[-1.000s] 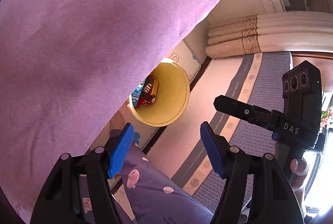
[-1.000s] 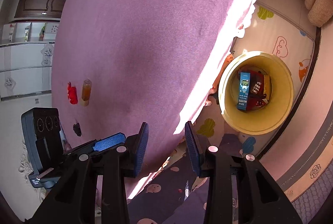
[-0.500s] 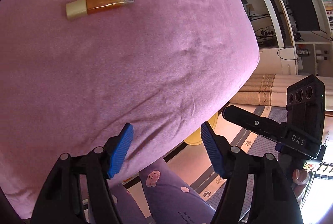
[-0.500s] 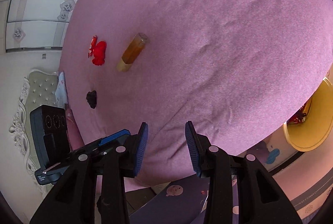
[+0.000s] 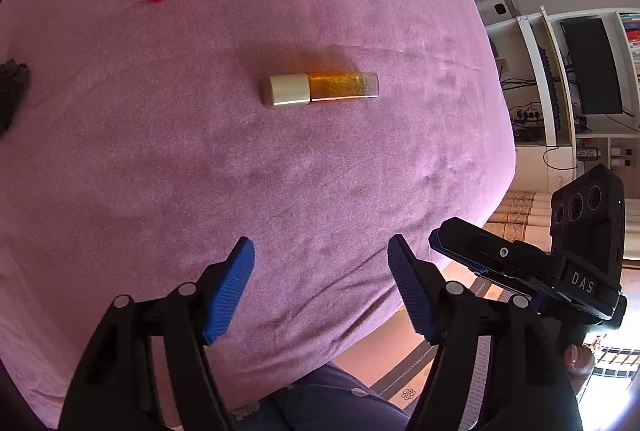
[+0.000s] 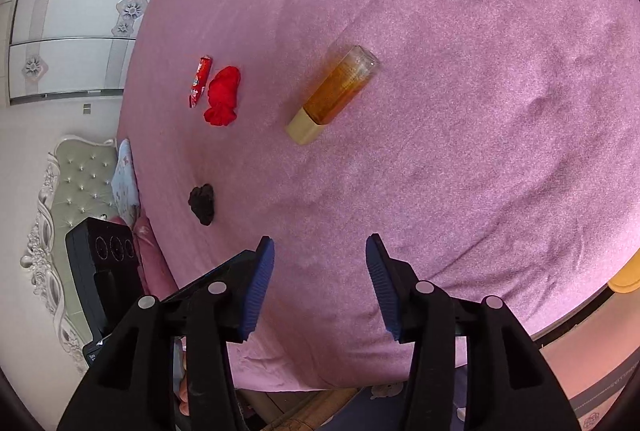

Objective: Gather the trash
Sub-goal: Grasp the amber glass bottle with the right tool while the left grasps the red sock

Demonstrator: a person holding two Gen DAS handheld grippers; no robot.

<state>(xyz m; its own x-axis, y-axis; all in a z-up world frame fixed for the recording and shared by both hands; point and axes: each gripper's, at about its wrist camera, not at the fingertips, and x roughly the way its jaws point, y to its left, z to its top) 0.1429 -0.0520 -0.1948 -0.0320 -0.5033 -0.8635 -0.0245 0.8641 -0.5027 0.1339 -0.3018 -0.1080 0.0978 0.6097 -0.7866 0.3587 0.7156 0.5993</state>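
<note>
Right wrist: empty tongs (image 6: 320, 283) angled down over bedspread (image 6: 460, 111).

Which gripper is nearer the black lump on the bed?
Left. The black lump lies beside the left gripper, whose body shows in the right view; the right gripper sits further over.

It was a home bedroom. A bed (image 6: 460, 111) under a purple sheet filled both views, with a tufted, carved headboard (image 6: 76, 187) at its end. White wardrobe doors (image 6: 68, 43) with flower motifs lined one wall, and shelving held a dark monitor (image 5: 592, 67), cables and a power strip.
</note>
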